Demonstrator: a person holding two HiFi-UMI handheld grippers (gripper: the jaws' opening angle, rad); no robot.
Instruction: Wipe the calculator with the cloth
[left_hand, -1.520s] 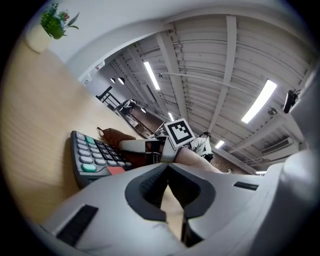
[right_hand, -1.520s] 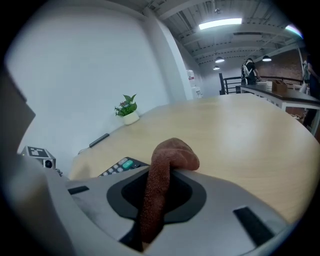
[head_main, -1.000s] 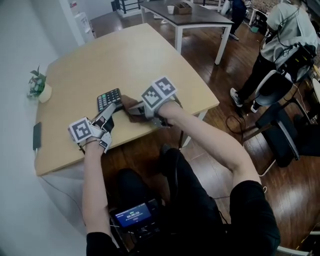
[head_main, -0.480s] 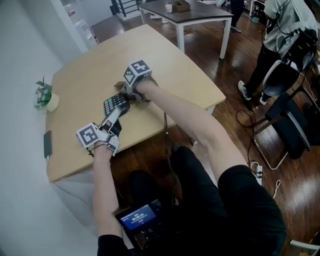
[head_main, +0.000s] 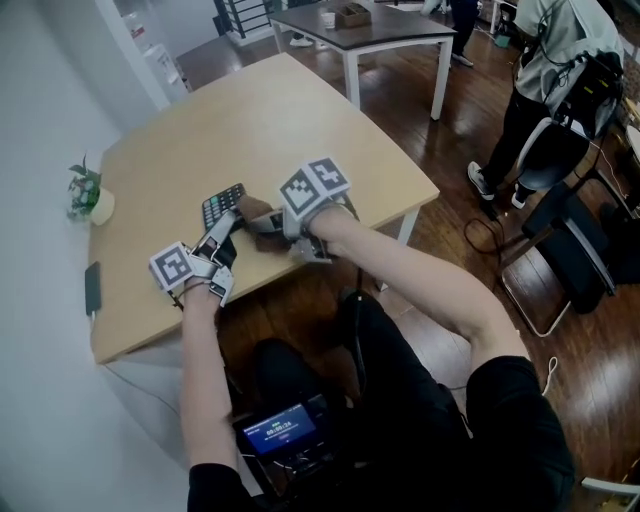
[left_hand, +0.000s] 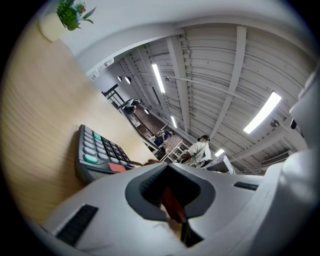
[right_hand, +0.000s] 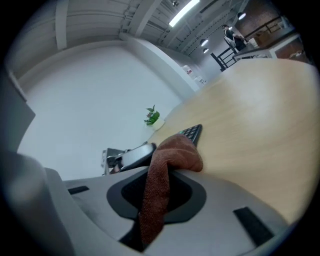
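One view, right gripper view, shows cloth (right_hand: 159, 175) clamped between jaws.

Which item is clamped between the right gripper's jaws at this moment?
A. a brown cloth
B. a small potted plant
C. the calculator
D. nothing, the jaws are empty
A: the right gripper view shows the brown cloth pinched between the jaws of the right gripper, while the calculator lies beyond it, outside the jaws.
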